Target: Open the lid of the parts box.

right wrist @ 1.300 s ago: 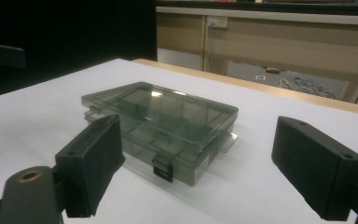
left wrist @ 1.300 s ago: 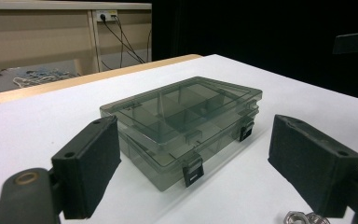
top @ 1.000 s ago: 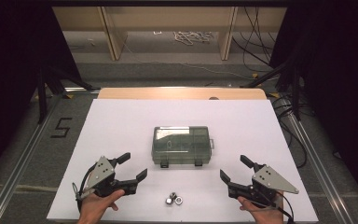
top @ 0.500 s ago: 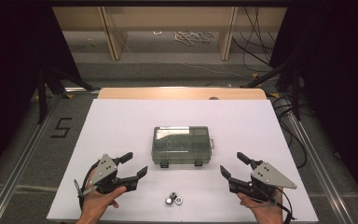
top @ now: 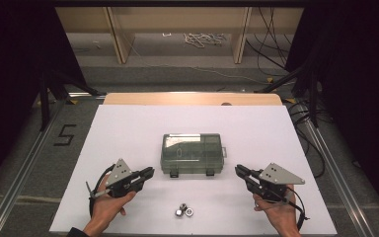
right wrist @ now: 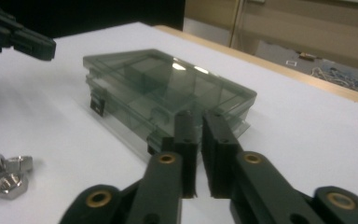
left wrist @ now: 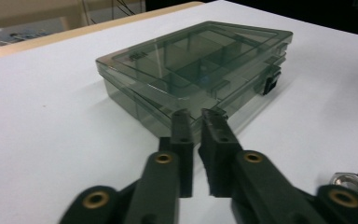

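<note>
From above, the smoky plastic box [top: 193, 153] sat mid-table, long axis running left to right, latches facing the person, left gripper [top: 145, 174] and right gripper [top: 241, 171] flanking it, three steel nuts [top: 183, 211] nearer. Left gripper view: jaws together, empty, box [left wrist: 193, 70] just ahead, ribbed and glossy. Right gripper view: jaws likewise closed, box [right wrist: 168, 95] ahead-left, hexagonal nuts [right wrist: 7, 173] lower left.

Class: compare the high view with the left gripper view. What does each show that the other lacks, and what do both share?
High view alone: both hands, the right tongs, the floor with a "5" mark and cables beyond the table.
Left gripper view alone: the dividers inside the box, seen close, and the left tongs with jaws nearly together and nothing between them.
Both: the closed smoky plastic box, the white table and the metal nuts.
</note>
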The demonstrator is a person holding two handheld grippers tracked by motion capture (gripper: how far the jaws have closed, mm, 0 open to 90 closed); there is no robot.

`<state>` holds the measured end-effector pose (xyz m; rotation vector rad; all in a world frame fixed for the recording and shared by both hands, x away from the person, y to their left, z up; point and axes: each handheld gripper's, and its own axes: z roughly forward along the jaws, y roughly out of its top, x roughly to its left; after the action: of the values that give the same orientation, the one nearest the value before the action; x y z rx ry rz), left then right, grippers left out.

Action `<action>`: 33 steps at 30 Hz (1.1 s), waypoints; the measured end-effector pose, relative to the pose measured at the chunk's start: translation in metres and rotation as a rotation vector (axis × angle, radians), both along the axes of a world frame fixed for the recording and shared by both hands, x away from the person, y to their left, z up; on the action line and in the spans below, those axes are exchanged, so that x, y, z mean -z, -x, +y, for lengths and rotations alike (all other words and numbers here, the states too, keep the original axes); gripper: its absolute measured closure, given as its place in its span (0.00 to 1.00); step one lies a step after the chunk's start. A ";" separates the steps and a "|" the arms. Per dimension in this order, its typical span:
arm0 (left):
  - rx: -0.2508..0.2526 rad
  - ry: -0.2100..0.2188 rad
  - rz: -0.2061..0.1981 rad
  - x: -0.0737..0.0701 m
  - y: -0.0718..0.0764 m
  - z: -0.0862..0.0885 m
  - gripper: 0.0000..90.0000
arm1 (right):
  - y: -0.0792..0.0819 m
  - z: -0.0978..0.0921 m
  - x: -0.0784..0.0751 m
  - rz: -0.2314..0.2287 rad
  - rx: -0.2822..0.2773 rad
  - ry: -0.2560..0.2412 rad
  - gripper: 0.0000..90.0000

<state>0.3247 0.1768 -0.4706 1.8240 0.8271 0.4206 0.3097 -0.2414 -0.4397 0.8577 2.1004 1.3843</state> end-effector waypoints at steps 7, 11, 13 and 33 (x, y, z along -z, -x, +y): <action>0.019 -0.046 0.002 0.004 -0.007 -0.004 1.00 | -0.008 0.002 0.004 -0.005 -0.010 0.049 1.00; 0.038 -0.069 0.006 0.006 -0.012 -0.005 1.00 | -0.015 0.002 0.009 0.011 0.003 0.074 1.00; 0.029 -0.067 0.019 0.008 -0.014 -0.006 1.00 | -0.020 0.001 0.011 0.031 -0.005 0.097 1.00; 0.034 -0.117 0.039 0.019 -0.029 -0.012 1.00 | -0.049 0.016 0.037 0.124 -0.022 0.192 1.00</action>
<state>0.3539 0.1651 -0.4891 1.9571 0.8113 0.4201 0.3589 -0.2258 -0.4764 0.8633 2.2987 1.1432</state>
